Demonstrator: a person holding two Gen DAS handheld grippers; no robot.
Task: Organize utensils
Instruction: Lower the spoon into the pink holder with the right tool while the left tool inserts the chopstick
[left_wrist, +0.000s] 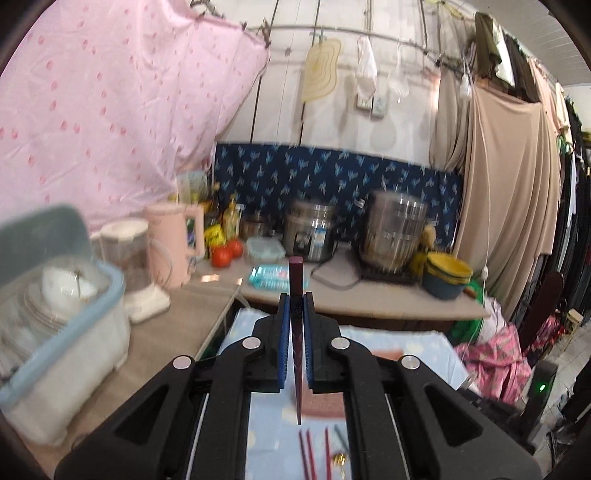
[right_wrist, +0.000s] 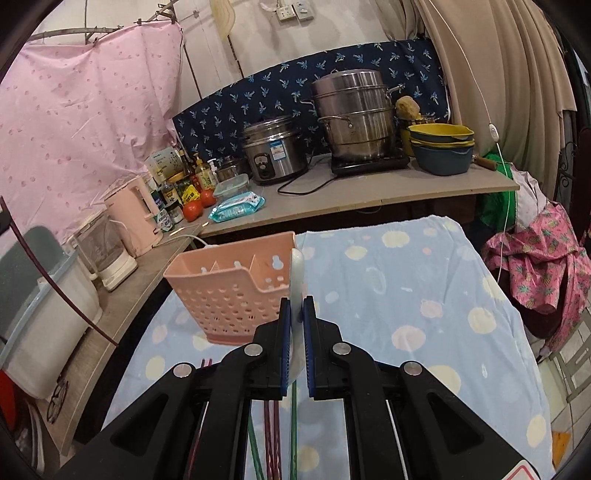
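A: Left gripper (left_wrist: 296, 306) status?
B: Clamped on a dark red chopstick (left_wrist: 296, 280). The stick runs along the jaws, blunt end poking out past the tips, thin end hanging back toward the camera. It's lifted off the table.

A: Right gripper (right_wrist: 296, 308)?
B: Jaws pinched on a white spoon (right_wrist: 297, 273). The handle sticks out forward between the pads and the bowl curves back behind them. Also in the air.

A: Where's the holder?
B: Pink utensil caddy (right_wrist: 229, 291), perforated, with dividers. It stands upright on the blue spotted tablecloth (right_wrist: 406, 295), just left of the spoon's tip and near the table's far edge. I can't see anything in its compartments.

A: Anything left on the table?
B: Yes. At the near edge, below the grippers: more dark red chopsticks (right_wrist: 271, 439) and green chopsticks (right_wrist: 293, 424) lying on the cloth. The left camera also shows a small gold utensil (left_wrist: 339, 459) there; I can't tell what kind.
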